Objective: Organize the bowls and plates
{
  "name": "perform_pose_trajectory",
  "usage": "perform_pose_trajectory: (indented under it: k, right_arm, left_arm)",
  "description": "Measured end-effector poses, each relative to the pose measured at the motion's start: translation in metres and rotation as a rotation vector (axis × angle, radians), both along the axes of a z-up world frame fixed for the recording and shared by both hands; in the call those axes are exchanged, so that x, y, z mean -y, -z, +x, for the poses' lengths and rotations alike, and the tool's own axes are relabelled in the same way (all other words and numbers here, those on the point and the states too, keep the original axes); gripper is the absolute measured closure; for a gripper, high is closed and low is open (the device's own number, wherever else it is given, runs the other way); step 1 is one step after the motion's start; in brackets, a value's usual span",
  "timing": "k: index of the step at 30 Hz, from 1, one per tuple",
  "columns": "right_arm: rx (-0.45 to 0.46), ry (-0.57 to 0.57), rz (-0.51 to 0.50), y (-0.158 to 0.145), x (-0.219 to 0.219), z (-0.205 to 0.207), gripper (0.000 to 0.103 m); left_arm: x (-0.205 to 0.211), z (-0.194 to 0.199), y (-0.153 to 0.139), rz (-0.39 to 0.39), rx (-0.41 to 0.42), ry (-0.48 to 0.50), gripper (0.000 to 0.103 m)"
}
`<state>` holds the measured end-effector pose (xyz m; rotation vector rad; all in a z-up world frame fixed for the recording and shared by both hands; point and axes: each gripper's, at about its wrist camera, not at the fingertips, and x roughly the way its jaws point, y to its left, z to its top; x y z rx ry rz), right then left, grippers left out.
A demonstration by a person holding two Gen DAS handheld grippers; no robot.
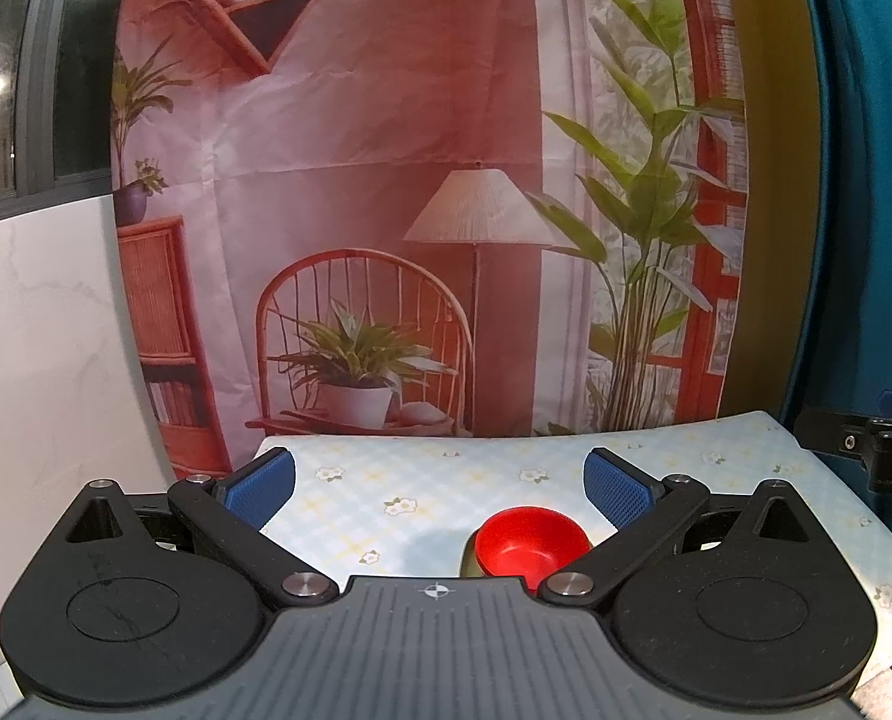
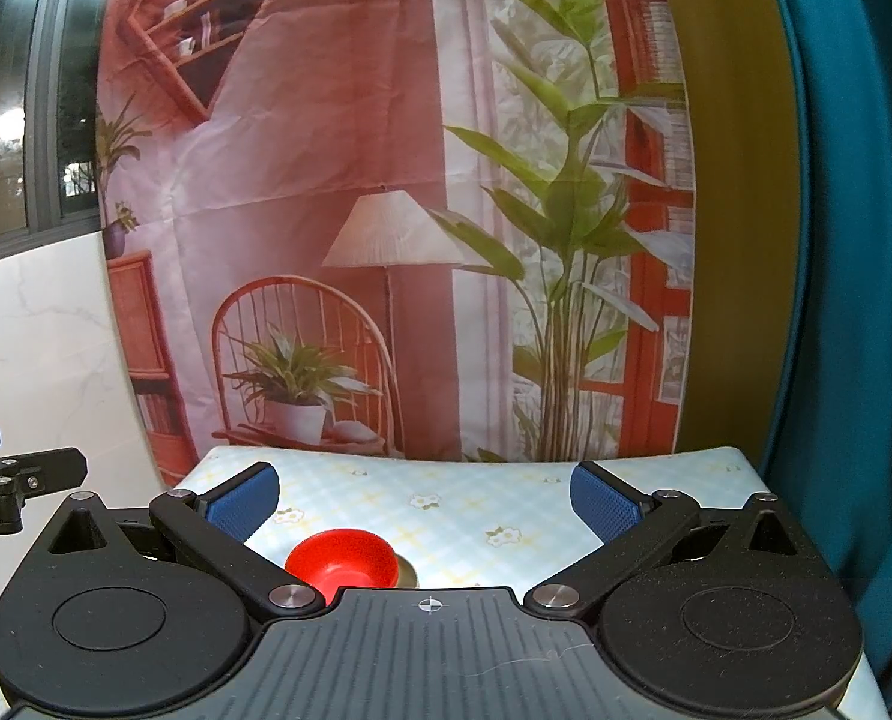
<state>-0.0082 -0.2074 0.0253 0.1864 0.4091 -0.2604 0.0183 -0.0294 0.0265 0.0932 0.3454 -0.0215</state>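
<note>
A small red bowl (image 1: 530, 542) sits on the table with the flowered cloth (image 1: 422, 480), and a sliver of an olive-green dish (image 1: 469, 561) peeks out beneath its left side. My left gripper (image 1: 440, 489) hovers above the table, open, with nothing between its blue pads (image 1: 260, 483); the bowl lies low between the fingers, toward the right one. In the right wrist view the same red bowl (image 2: 343, 564) appears lower left, with the dish's edge (image 2: 407, 573) at its right. My right gripper (image 2: 425, 501) is open and empty too.
A printed backdrop (image 1: 386, 210) of a chair, lamp and plants hangs right behind the table's far edge. A teal curtain (image 2: 854, 300) drops along the right side. Each gripper shows at the edge of the other's view, the right one (image 1: 890, 444) and the left one (image 2: 2, 480).
</note>
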Motion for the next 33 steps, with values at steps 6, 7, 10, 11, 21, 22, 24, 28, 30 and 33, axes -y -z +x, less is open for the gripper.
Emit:
perform_pose_trajectory:
  k: [6, 7, 10, 11, 21, 22, 24, 28, 30, 33]
  right_arm:
    - [0.005, 0.000, 0.001, -0.0016, -0.0010, -0.0008, 0.000]
    - [0.004, 0.000, 0.001, -0.0015, -0.0009, -0.0008, 0.000]
    - [0.006, 0.001, 0.000, -0.0018, -0.0014, -0.0014, 0.000]
    - [0.006, 0.000, 0.000, -0.0019, -0.0018, -0.0013, 0.000]
    - [0.006, -0.001, 0.002, -0.0025, -0.0020, -0.0018, 0.000]
    - [0.006, 0.000, 0.002, -0.0025, -0.0020, -0.0018, 0.000]
    - [0.006, -0.001, 0.002, -0.0023, -0.0018, -0.0019, 0.000]
    - [0.006, 0.000, 0.003, -0.0024, -0.0017, -0.0020, 0.000]
    - [0.006, 0.001, 0.006, -0.0026, -0.0017, -0.0022, 0.000]
    - [0.006, 0.001, 0.006, -0.0026, -0.0015, -0.0022, 0.000]
  left_arm:
    - [-0.0002, 0.0000, 0.0001, -0.002, 0.002, 0.001, 0.000]
    - [0.0002, 0.0000, 0.0003, -0.002, 0.002, 0.001, 0.000]
    - [0.0005, 0.0000, 0.0004, -0.001, 0.003, 0.001, 0.000]
    - [0.0006, 0.0000, 0.0005, -0.002, 0.003, 0.001, 0.000]
    - [0.0027, -0.0016, 0.0006, -0.003, 0.002, 0.004, 0.000]
    - [0.0030, -0.0022, 0.0006, -0.003, 0.004, 0.004, 0.000]
    - [0.0033, -0.0027, 0.0010, -0.002, 0.006, 0.005, 0.000]
    - [0.0037, -0.0033, 0.0016, -0.002, 0.005, 0.006, 0.000]
    - [0.0038, -0.0034, 0.0018, -0.003, 0.005, 0.005, 0.000]
    - [0.0028, -0.0032, 0.0019, -0.005, 0.006, 0.007, 0.000]
